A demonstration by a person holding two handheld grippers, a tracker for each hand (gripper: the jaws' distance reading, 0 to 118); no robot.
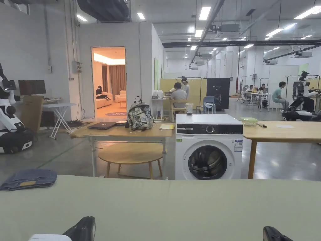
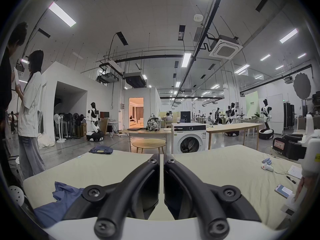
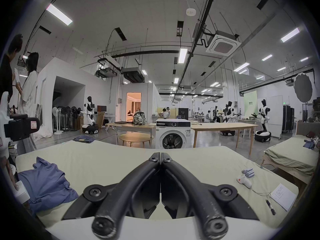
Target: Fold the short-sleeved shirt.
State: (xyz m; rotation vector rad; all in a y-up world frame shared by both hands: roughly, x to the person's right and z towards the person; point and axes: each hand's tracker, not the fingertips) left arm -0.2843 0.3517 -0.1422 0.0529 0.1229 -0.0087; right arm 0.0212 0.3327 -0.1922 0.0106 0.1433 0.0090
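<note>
A: Shirt (image 3: 46,185) lies crumpled at lower left of the right gripper view, on the bed (image 3: 199,159); long axis can't be told.

B: Fingers?

A: Left gripper (image 2: 161,157) nearly closed, a thin gap, holding nothing. Right gripper (image 3: 161,155) fingers together, empty.

B: Room?

A: Bare sheet ahead. Batteries (image 3: 248,172), notepad (image 3: 282,196), pen (image 3: 271,206) lower right; folded jeans (image 3: 84,138) at the far edge, upper left.

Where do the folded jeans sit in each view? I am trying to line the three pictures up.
Head view: folded jeans at the left edge, on the bed's far corner.
Left gripper view: left of centre, on the far edge.
Right gripper view: left of centre, on the far edge.
Shared landmark: the washing machine behind the bed.
</note>
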